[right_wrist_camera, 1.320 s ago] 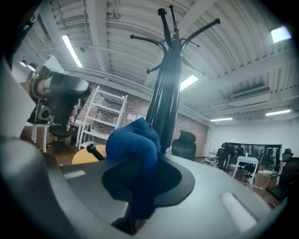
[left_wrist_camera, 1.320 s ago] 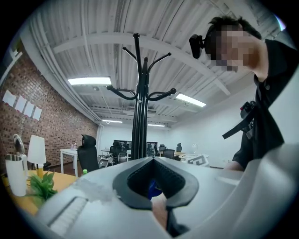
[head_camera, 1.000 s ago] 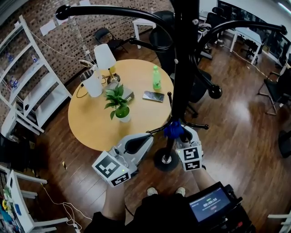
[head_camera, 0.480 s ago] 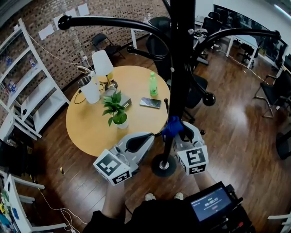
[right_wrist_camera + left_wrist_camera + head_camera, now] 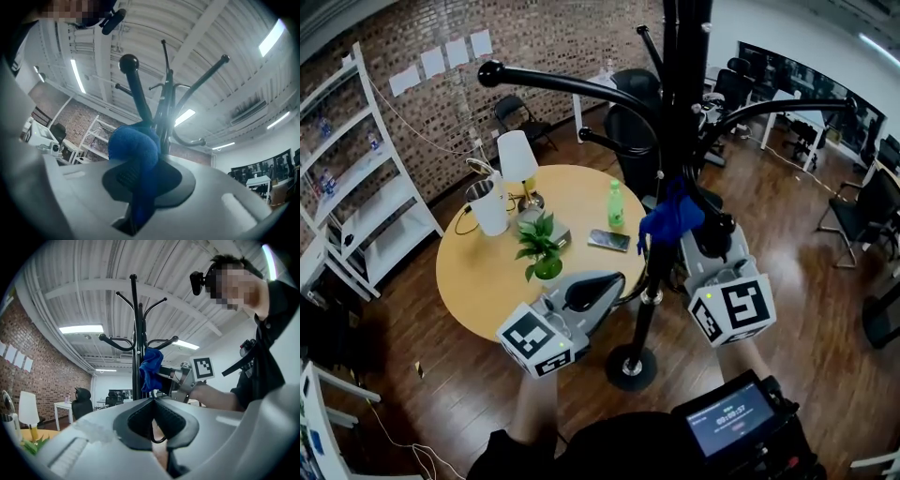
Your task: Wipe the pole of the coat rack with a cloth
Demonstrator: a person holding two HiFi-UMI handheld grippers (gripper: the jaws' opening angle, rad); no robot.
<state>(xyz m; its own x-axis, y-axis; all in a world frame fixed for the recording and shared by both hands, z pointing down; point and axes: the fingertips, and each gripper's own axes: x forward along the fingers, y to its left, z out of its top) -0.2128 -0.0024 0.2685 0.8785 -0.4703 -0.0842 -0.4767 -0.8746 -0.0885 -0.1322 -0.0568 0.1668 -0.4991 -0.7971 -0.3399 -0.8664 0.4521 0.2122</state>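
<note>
Rising up the pole [image 5: 682,103], my right gripper [image 5: 689,232] is dragging the cloth [image 5: 671,217] higher.
I'm clamping the cloth against the pole for rubbing contact; my left gripper [image 5: 605,289], closed on nothing, is waiting just left.

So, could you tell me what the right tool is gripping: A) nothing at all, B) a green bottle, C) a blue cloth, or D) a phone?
C: the blue cloth is clamped in the right tool, by the coat rack pole.
</note>
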